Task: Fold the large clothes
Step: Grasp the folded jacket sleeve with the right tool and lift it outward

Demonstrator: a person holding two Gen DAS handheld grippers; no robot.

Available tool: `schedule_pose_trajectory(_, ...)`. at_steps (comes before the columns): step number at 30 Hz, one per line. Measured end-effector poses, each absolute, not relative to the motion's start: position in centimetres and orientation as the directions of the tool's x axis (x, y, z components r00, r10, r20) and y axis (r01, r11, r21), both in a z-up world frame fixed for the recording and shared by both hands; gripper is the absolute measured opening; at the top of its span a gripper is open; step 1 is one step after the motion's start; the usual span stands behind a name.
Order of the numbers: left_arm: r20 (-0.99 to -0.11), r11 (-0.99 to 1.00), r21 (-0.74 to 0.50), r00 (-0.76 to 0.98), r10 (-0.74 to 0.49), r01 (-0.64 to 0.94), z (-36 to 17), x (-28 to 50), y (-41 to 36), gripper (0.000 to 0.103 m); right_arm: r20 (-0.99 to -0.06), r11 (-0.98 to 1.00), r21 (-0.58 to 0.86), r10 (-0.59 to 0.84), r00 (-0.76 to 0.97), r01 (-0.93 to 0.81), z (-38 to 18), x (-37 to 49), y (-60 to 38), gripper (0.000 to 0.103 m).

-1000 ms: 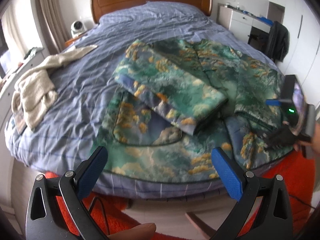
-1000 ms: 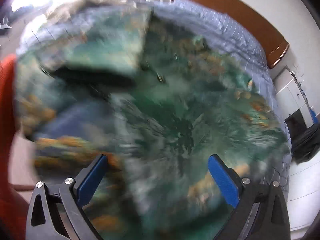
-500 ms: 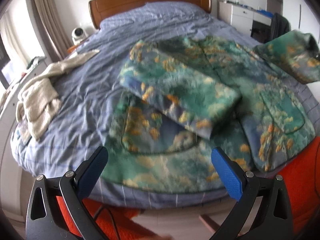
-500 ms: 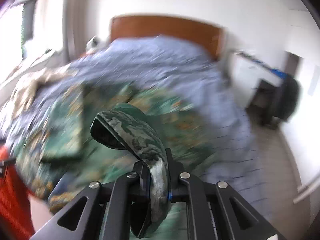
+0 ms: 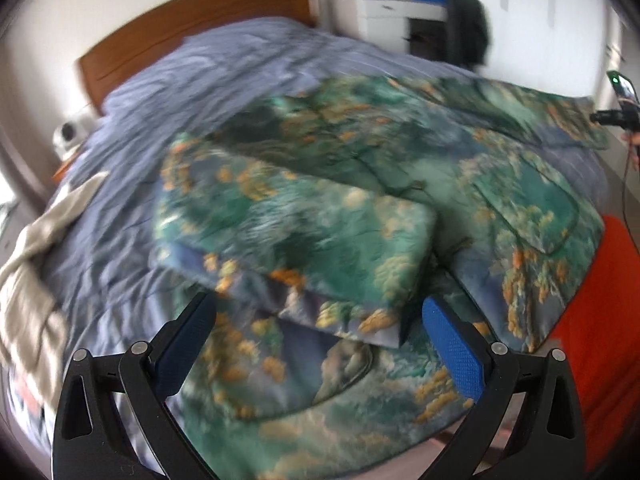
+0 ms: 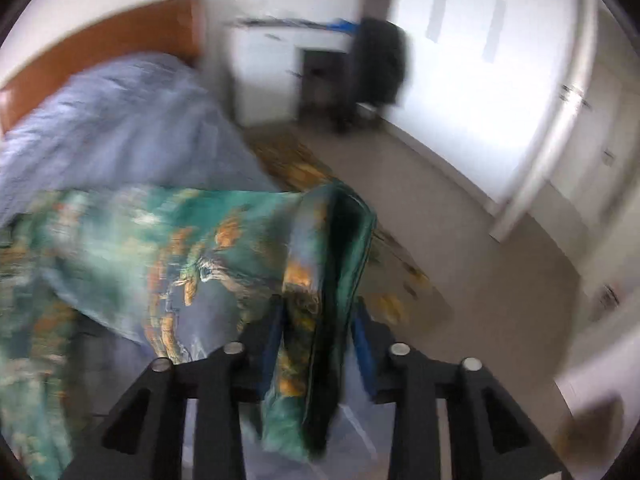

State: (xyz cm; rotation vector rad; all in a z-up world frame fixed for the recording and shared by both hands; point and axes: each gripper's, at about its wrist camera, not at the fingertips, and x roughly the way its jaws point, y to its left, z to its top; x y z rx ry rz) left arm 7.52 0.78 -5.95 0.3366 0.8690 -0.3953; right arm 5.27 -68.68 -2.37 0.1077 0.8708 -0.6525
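A large green robe with orange and blue landscape print (image 5: 400, 168) lies spread on the blue bed (image 5: 240, 68). One sleeve (image 5: 296, 240) is folded across its front. My left gripper (image 5: 320, 344) is open and empty, just above the robe's near hem. My right gripper (image 6: 316, 328) is shut on the cuff of the other sleeve (image 6: 320, 264), holding it stretched out off the bed's right side over the floor. That stretched sleeve (image 5: 552, 120) and the right gripper (image 5: 620, 108) show at the far right of the left wrist view.
A beige garment (image 5: 32, 264) lies at the bed's left edge. An orange rug (image 5: 600, 320) lies at the right of the bed foot. A wooden headboard (image 5: 192, 32), a white desk (image 6: 280, 60) and a dark chair (image 6: 376, 64) stand beyond.
My right gripper closed on the sleeve cuff, lifted it and pulled it out to the right over the floor. My left gripper moved forward and closer to the robe, staying open.
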Motion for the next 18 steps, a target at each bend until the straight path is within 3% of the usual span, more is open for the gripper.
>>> schedule_pose_trajectory(6, -0.856, 0.789, 0.1, 0.457, -0.243, 0.606, -9.6, 9.8, -2.9, 0.102, -0.71, 0.855, -0.103, -0.422, 0.564, 0.509, -3.2, -0.2, -62.6, 0.053)
schedule_pose_trajectory(12, -0.883, 0.724, 0.15, 0.42, -0.208, 0.674, -13.3, 11.7, -5.1, 0.1, -0.712, 0.943, -0.014, -0.244, 0.659, 0.333, -3.1, -1.7, -54.2, 0.054)
schedule_pose_trajectory(15, -0.887, 0.736, 0.057, 0.372, -0.273, 0.675, -13.3, 12.5, -3.6, 0.075, -0.692, 0.972, 0.005, -0.166, 0.703, 0.234, -2.8, -2.2, -49.5, 0.054)
schedule_pose_trajectory(17, -0.882, 0.751, -0.039, 0.33, -0.336, 0.659, -12.5, 12.7, -1.9, 0.022, -0.679, 0.985, 0.0, -0.128, 0.723, 0.174, -3.0, -1.8, -47.0, 0.054)
schedule_pose_trajectory(18, -0.882, 0.758, -0.083, 0.306, -0.357, 0.647, -12.3, 12.8, -1.3, 0.013, -0.671, 0.99, -0.016, -0.113, 0.733, 0.138, -2.8, -1.7, -45.6, 0.054)
